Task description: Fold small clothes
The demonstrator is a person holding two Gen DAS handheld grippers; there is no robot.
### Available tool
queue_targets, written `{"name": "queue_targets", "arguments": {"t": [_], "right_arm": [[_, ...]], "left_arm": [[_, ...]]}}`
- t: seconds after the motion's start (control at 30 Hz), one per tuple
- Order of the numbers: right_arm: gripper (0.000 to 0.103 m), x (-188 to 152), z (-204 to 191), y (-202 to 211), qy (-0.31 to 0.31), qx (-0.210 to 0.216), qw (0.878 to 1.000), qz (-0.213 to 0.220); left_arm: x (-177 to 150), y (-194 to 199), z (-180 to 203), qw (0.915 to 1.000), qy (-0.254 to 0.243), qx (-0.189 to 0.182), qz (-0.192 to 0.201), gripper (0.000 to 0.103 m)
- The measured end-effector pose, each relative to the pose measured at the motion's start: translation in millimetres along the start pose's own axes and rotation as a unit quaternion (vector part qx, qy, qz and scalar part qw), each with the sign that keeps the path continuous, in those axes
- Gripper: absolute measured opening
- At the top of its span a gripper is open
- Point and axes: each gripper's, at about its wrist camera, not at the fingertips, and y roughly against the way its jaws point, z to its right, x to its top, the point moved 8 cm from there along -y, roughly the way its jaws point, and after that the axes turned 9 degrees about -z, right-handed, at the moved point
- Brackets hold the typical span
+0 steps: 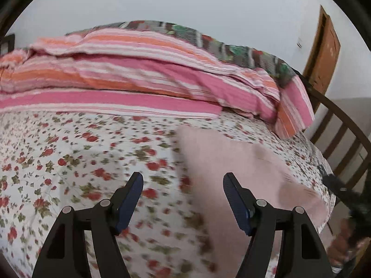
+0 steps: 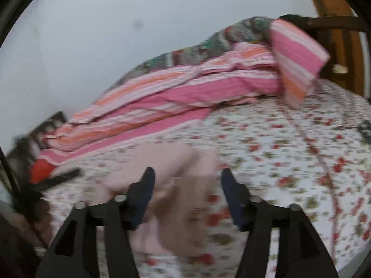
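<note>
on the floral bedsheet lies the pink garment, long axis running away from both cameras. left gripper wide open, empty, garment off to its right. right gripper wide open, empty, garment right below its fingers, so it's nearer.

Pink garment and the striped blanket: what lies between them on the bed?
Only bare floral bedsheet lies between the pink garment and the striped blanket; nothing else rests there. The left wrist view shows this best.
</note>
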Motion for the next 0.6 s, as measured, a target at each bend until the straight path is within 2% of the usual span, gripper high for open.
{"name": "queue_targets", "arguments": {"t": [0.1,0.17,0.23,0.27,0.3,0.33,0.43,0.47,0.53,0.57,0.6], "right_arm": [[0.070,2.8,-28.2,-16.4,0.024,0.012,0.999,-0.029],[0.070,0.4,-38.2,-34.0,0.029,-0.007,0.998,-0.051],[0.069,-7.5,-39.8,-55.2,0.027,-0.044,0.996,-0.078],[0.065,-12.0,-39.7,-62.4,0.026,-0.052,0.995,-0.086],[0.045,-19.9,-40.8,-72.6,0.028,-0.053,0.993,-0.097],[0.019,-25.8,-41.5,-77.1,0.038,-0.055,0.992,-0.103],[0.013,-35.0,-46.3,-68.7,0.115,-0.082,0.988,-0.067],[0.012,-34.5,-43.0,-61.8,0.113,-0.079,0.989,-0.057],[0.012,-29.9,-24.9,-40.6,0.055,-0.036,0.998,-0.024],[0.012,-30.2,-16.2,-37.6,0.040,-0.038,0.998,-0.022],[0.012,-34.5,-6.7,-41.7,0.037,-0.062,0.997,-0.033]], "left_arm": [[1.5,-11.9,-24.2,0.9999,0.013,0.007,0.006,0.070],[-1.3,-19.3,-32.1,0.9997,0.022,-0.004,0.007,0.070],[-4.3,-27.4,-32.5,0.9992,0.032,-0.021,-0.007,0.070],[-4.6,-29.5,-30.2,0.9990,0.032,-0.030,-0.012,0.070],[-5.3,-29.5,-28.0,0.9987,0.031,-0.038,-0.010,0.070],[-4.7,-28.6,-26.4,0.9988,0.028,-0.041,-0.004,0.070],[-5.3,-23.5,-26.1,0.9985,0.034,-0.042,0.012,0.070],[-5.4,-21.0,-25.3,0.9975,0.040,-0.056,0.014,0.070],[-6.3,-15.9,-24.5,0.9958,0.049,-0.075,0.020,0.070],[-7.2,-13.5,-23.7,0.9949,0.051,-0.083,0.023,0.071],[-6.9,-13.2,-23.0,0.9945,0.051,-0.088,0.024,0.072]]}}
